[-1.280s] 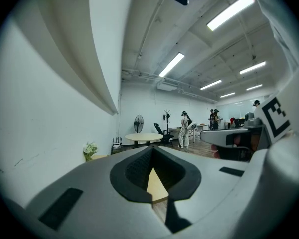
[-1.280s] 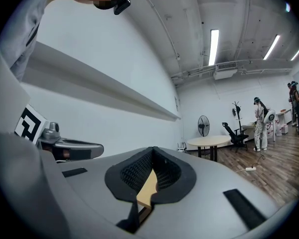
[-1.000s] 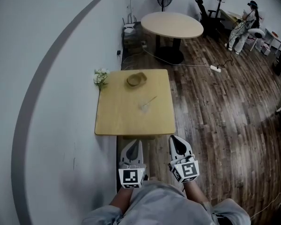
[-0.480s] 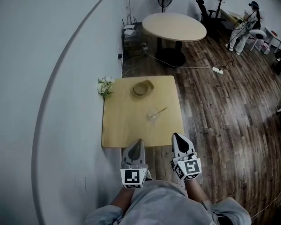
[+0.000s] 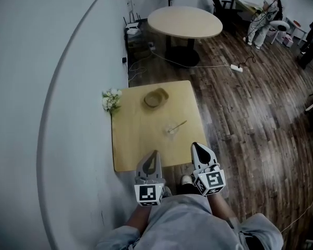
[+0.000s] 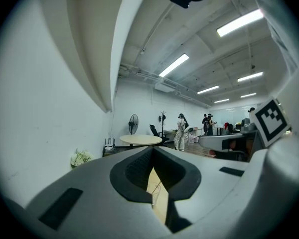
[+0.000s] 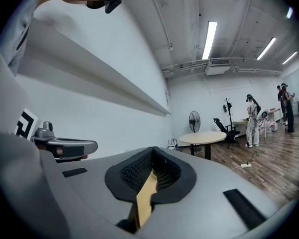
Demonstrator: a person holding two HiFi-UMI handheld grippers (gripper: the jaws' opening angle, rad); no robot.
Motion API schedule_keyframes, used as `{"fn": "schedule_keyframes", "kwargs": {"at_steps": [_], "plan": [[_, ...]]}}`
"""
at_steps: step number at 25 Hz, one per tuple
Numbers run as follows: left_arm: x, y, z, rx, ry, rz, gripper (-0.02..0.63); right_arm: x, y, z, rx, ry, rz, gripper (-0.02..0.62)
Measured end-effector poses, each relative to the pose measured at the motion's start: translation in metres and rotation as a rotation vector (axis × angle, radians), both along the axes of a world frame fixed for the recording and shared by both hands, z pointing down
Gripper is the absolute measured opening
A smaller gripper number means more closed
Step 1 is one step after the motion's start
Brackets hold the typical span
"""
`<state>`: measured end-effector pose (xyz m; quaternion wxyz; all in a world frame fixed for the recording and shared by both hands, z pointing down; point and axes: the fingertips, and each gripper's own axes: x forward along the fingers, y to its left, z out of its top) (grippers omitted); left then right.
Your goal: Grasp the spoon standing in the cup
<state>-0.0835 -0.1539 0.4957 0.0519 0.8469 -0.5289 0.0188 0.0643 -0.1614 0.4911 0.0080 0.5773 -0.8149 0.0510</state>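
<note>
A clear glass cup [image 5: 171,131] stands on the small square wooden table [image 5: 141,145], right of its middle. A spoon [image 5: 179,125] stands in it, its handle leaning to the far right. My left gripper [image 5: 154,154] and right gripper [image 5: 197,147] hover side by side over the table's near edge, both shut and empty, well short of the cup. In the left gripper view the cup [image 6: 156,188] shows through the notch of the left gripper [image 6: 153,149]. The right gripper view shows only a strip of table beyond the right gripper [image 7: 152,151].
A wooden bowl [image 5: 155,97] sits at the table's far side and white flowers [image 5: 110,99] at its far left corner. A wall runs along the left. Beyond are a round table [image 5: 185,22], a power strip [image 5: 236,67] with its cord, and people [image 5: 262,15].
The table has come nearer in the head view. Both grippers, earlier just short of its near edge, now reach over that edge. Their jaws stay shut.
</note>
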Motion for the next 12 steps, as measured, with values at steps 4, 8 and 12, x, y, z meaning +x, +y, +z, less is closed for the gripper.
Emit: {"fn": "schedule_keyframes", "kwargs": {"at_steps": [4,8,12], "plan": [[0.004,-0.024,0.007,-0.010,0.007,-0.010,0.002,0.004,-0.028,0.008,-0.018,0.014,-0.012,-0.002],[0.014,-0.046,0.001,0.004,0.005,-0.012,0.002,0.010,-0.059,0.019,-0.039,0.004,-0.033,-0.002],[0.013,-0.066,-0.009,0.028,0.008,-0.047,0.002,0.006,-0.088,0.039,-0.103,-0.066,-0.101,0.120]]}}
